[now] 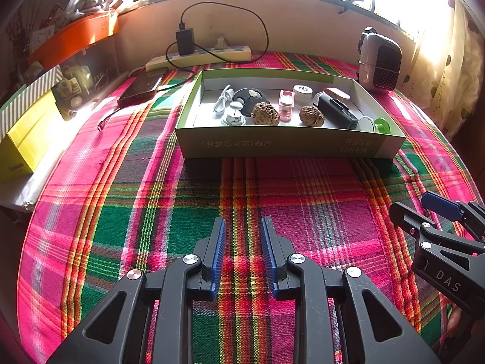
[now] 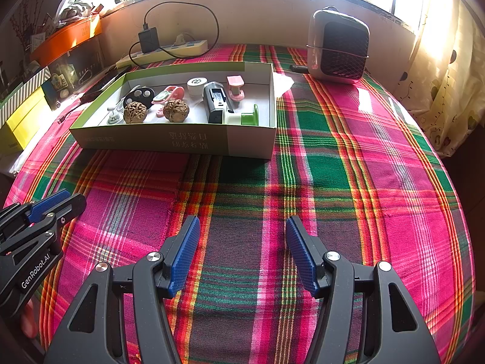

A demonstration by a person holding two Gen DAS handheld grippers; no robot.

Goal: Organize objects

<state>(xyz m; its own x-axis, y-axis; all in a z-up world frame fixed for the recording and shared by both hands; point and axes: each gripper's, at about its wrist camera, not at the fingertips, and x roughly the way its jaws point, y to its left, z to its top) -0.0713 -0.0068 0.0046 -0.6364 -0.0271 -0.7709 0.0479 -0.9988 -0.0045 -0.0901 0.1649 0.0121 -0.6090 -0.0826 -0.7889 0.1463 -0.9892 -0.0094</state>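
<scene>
A shallow green and white cardboard box (image 1: 288, 145) (image 2: 169, 140) sits at the far middle of the plaid cloth. Inside lie two walnuts (image 1: 265, 114) (image 2: 135, 112), a black device (image 1: 336, 110) (image 2: 215, 103), a green and white spool (image 1: 376, 125) (image 2: 245, 117), a pink clip (image 1: 286, 106), a white round case (image 1: 302, 91) and a black disc (image 1: 251, 95). My left gripper (image 1: 243, 227) hovers open over bare cloth, well short of the box, and shows at the left edge (image 2: 60, 203). My right gripper (image 2: 242, 224) stands wide open beside it, holding nothing, seen at the right edge (image 1: 424, 209).
A small heater (image 1: 380, 60) (image 2: 339, 47) stands at the back right. A power strip (image 1: 200, 56) with a black charger (image 1: 185, 41) runs along the wall. A dark phone (image 1: 142, 88) lies left of the box. Yellow box (image 1: 27, 145) and orange bin (image 1: 75, 36) crowd the left edge.
</scene>
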